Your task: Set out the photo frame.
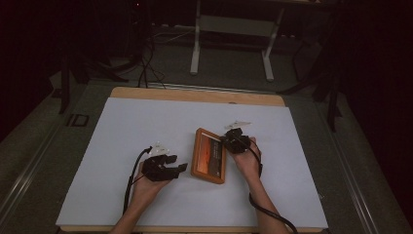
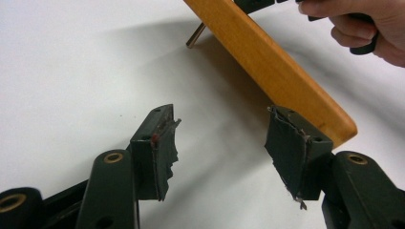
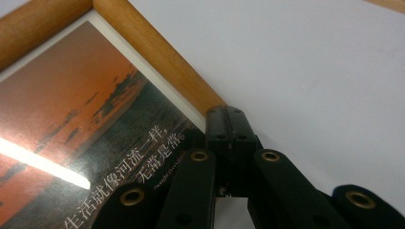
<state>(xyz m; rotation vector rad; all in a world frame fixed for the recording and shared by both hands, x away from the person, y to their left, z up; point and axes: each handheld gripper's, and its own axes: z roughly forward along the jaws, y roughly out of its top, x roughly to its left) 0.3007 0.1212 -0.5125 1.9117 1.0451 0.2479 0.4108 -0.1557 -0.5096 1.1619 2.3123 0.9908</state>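
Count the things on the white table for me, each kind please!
Picture frame, wooden: 1
Grippers, black: 2, the left gripper and the right gripper
Total: 3

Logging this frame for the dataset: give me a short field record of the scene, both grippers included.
object: wooden picture frame holding a sunset photo with Chinese text
frame pose: one side raised off the sheet, metal pin under it
surface: white sheet over a wooden table
right gripper: jaws shut on the frame's edge
left gripper: jaws open, beside the frame's near corner, holding nothing
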